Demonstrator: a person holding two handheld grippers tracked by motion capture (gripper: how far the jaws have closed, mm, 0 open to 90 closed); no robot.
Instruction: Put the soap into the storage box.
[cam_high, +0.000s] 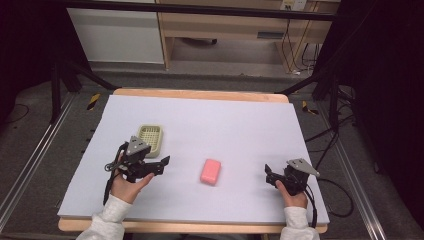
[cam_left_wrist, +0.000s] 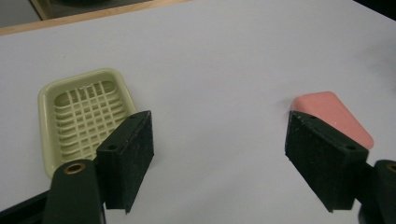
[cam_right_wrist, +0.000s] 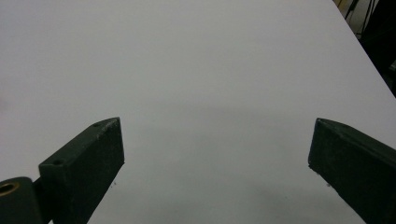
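A pink bar of soap (cam_high: 210, 171) lies flat near the middle of the white table cover. A pale yellow-green soap dish (cam_high: 150, 128) with a slotted grid floor sits empty to its left. My left gripper (cam_high: 161, 164) hovers just in front of the dish, jaws pointing right toward the soap, open with nothing between them. In the left gripper view the dish (cam_left_wrist: 117, 78) lies beyond the left jaw and the soap (cam_left_wrist: 332, 112) peeks out behind the right jaw of the left gripper (cam_left_wrist: 219, 140). My right gripper (cam_high: 269, 176) rests open near the front right, its own view showing the right gripper (cam_right_wrist: 215, 140) over bare cover.
The white cover (cam_high: 225, 120) lies on a wooden table whose edge (cam_high: 200, 94) shows at the back. Black frame legs and cables stand on the floor at both sides. A wooden desk stands behind the table.
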